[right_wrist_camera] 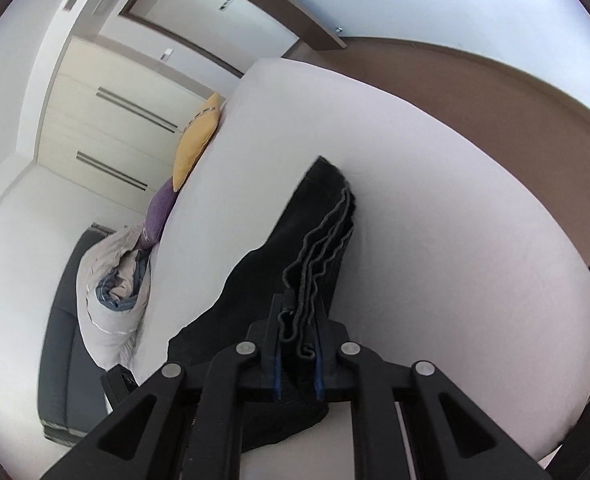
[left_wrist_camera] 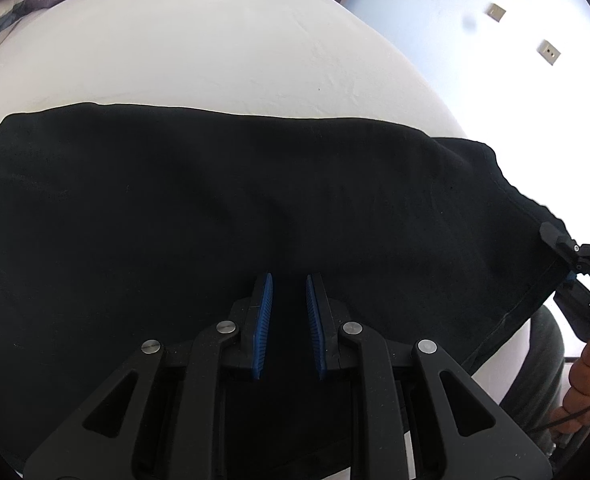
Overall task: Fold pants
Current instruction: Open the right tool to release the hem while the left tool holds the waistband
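Now | pants (left_wrist_camera: pixel 255 200): 1, on bed (left_wrist_camera: pixel 215 60) | left gripper (left_wrist_camera: pixel 289 280) fingers apart | right gripper (right_wrist_camera: pixel 297 320) pinching hem | pillows: 2

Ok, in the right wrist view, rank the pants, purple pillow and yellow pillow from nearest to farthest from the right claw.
1. Pants: clamped in the right claw, running ahead across the bed.
2. Purple pillow: left, at the bed's edge.
3. Yellow pillow: left, just beyond the purple one.

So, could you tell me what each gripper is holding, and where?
Right gripper clamps the black pants by their stacked end edges; left gripper is open, holding nothing.
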A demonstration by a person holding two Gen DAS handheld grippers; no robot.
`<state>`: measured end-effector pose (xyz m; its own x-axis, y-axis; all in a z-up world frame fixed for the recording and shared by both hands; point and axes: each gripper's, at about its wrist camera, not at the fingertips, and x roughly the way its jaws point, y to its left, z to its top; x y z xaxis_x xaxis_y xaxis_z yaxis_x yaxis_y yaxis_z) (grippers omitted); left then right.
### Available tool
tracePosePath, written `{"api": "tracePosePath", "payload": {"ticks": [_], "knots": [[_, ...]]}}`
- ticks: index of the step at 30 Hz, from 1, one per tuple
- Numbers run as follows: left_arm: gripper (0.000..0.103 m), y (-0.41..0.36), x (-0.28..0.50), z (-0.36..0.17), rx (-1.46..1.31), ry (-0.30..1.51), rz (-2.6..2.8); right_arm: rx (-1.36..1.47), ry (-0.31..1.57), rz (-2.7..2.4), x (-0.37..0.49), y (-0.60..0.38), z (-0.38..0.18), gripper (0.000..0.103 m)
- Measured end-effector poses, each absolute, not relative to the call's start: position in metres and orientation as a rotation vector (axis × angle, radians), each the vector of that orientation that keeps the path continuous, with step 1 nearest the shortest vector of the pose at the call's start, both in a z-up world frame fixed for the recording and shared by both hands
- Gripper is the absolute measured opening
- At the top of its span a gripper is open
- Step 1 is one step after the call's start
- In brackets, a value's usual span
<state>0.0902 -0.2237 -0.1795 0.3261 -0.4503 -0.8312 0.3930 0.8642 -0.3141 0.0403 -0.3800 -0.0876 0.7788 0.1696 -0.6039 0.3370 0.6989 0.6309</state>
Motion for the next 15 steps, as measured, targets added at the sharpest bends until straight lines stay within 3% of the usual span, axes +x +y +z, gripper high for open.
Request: {"api": "tracePosePath", "payload": {"ticks": [6,7,8,10,15], "knots": [[0.018,-0.167,0.1,-0.158,-0.218,1.071,-0.461,0.059,0.715,0.064,0.071,-0.235,-0.053,0.012],[0.029,-0.156,0.103,-0.154,-0.245,1.068,-0.451,-0.052,0.724,0.093,0.072,-0.212,-0.057,0.012],[0.06,-0.146,0.105,-0.15,-0.282,1.068,-0.447,-0.164,0.737,0.126,0.073,-0.186,-0.066,0.012],[0.088,-0.129,0.106,-0.143,-0.367,1.043,-0.453,-0.226,0.759,0.164,0.073,-0.161,-0.08,0.012],[0.089,-0.117,0.11,-0.139,-0.486,1.107,-0.513,-0.287,0.767,0.173,0.072,-0.137,-0.095,0.012]]}}
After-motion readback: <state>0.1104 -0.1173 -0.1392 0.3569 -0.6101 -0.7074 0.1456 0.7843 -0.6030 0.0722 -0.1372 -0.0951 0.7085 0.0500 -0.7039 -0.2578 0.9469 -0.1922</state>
